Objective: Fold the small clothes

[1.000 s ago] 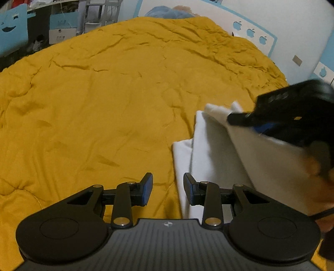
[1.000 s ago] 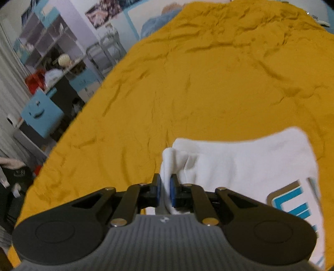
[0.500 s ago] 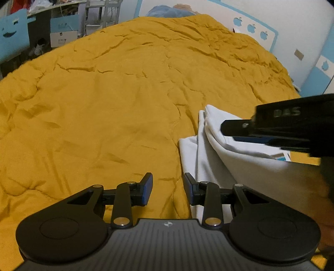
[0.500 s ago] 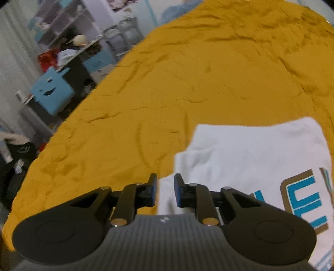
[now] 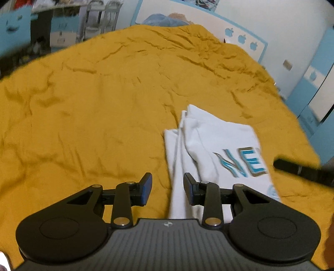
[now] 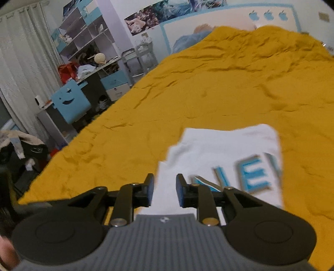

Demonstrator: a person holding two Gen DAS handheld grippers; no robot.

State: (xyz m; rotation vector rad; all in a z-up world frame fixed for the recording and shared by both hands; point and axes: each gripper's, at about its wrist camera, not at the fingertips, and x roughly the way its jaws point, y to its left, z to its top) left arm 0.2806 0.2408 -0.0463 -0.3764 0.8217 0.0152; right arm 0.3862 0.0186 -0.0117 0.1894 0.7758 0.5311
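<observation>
A small white garment [image 5: 219, 150] with blue letters lies folded on the mustard-yellow bedspread [image 5: 94, 108]. It also shows in the right wrist view [image 6: 225, 158]. My left gripper [image 5: 167, 188] is open and empty, just above the garment's near left edge. My right gripper [image 6: 165, 190] is open and empty, above the garment's near edge. Part of the right gripper [image 5: 302, 170] shows as a dark bar at the right of the left wrist view, clear of the cloth.
The bedspread [image 6: 208, 93] covers the whole bed. A desk with shelves and a blue smiley chair [image 6: 70, 102] stand off the bed's left side. A blue-and-white wall [image 5: 271, 31] and cupboard border the right. A pillow [image 5: 165, 19] lies at the head.
My right gripper opened and let go of the garment's fold, then pulled back and up. The garment now lies flat with its blue letters showing. My left gripper stayed open.
</observation>
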